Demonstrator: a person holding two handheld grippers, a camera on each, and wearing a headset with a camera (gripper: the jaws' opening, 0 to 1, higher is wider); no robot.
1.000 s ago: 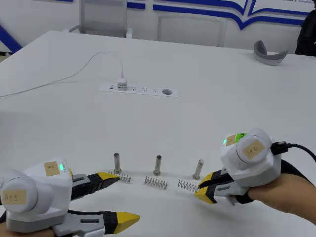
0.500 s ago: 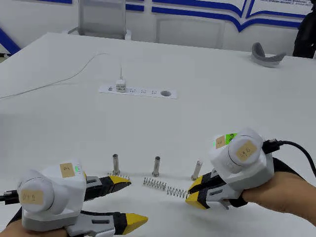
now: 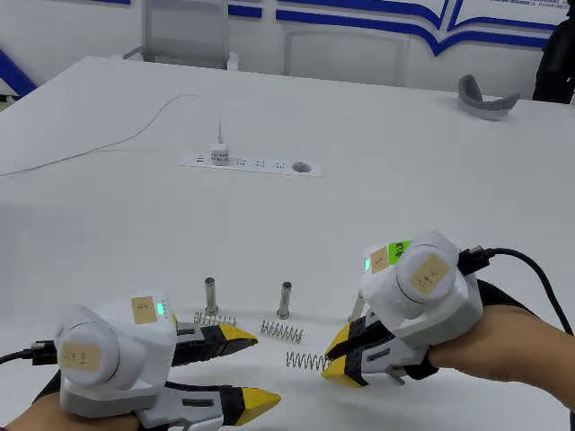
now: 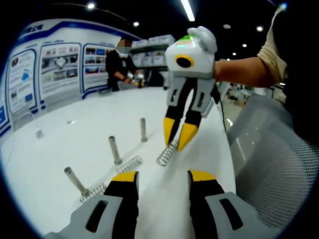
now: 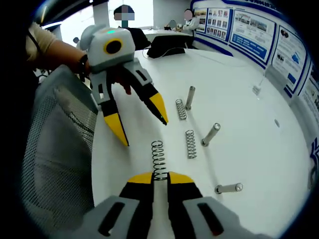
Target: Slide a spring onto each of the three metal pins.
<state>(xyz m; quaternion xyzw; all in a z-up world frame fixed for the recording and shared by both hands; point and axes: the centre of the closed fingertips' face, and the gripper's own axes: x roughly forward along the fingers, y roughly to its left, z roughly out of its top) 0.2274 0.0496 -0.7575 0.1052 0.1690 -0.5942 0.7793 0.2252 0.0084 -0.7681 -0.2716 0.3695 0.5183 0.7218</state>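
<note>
Three short metal pins stand in a row on the white table; the left pin and middle pin are in plain sight, and the third pin is partly behind my right gripper in the head view. One spring lies by the left pin and another spring by the middle pin. My right gripper is shut on the end of a third spring, which sticks out to the left just above the table. My left gripper is open at the near left, with nothing between its jaws.
A white power strip with a plug and a thin cable lies mid-table. A grey curved object rests at the far right. A mesh chair stands by the near edge. People stand in the background.
My right gripper has moved left and toward the near edge, taking its spring away from the right pin. My left gripper has shifted a little to the right.
</note>
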